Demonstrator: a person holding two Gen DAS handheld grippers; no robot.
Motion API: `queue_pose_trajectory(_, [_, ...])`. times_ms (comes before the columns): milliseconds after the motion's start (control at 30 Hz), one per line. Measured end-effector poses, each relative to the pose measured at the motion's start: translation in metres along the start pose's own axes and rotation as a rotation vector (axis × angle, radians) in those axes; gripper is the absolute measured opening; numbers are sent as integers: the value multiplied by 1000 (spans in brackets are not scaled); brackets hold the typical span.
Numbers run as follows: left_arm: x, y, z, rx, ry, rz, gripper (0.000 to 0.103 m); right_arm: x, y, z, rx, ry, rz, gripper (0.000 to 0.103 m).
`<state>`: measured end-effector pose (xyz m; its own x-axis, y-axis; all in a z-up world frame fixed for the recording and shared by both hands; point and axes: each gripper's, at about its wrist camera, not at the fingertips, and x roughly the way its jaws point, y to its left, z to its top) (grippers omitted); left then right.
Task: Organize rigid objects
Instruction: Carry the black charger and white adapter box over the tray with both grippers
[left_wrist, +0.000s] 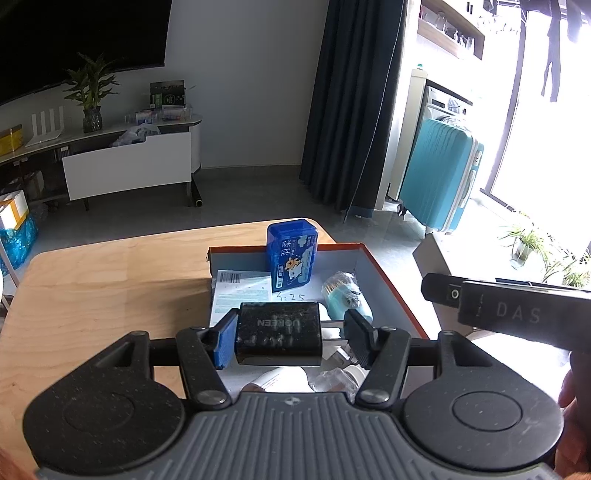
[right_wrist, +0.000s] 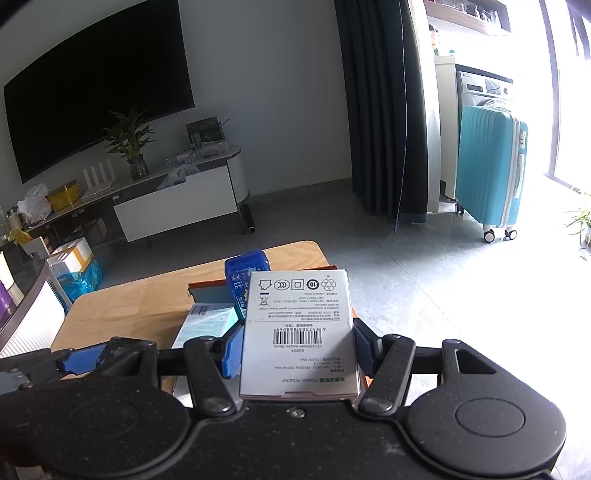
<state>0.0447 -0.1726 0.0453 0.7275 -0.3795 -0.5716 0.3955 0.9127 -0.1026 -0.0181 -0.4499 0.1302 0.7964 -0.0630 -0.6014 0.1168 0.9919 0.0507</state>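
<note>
My left gripper stands open over an orange-rimmed tray. A black UGREEN charger sits between its jaws, against the left blue pad with a gap to the right finger. My right gripper is shut on a white power adapter box and holds it above the tray's right side. In the tray stand a blue tissue box, a teal container and a white leaflet.
The tray sits on a wooden table. Small white bottles lie at the tray's near end. The right gripper's body shows at the right of the left wrist view. A teal suitcase stands on the floor beyond.
</note>
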Motion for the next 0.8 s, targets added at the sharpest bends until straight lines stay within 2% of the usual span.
queue_pose_trajectory(800, [8,4,7,-14,7,10,61,3,2,-4,10,3,5,71])
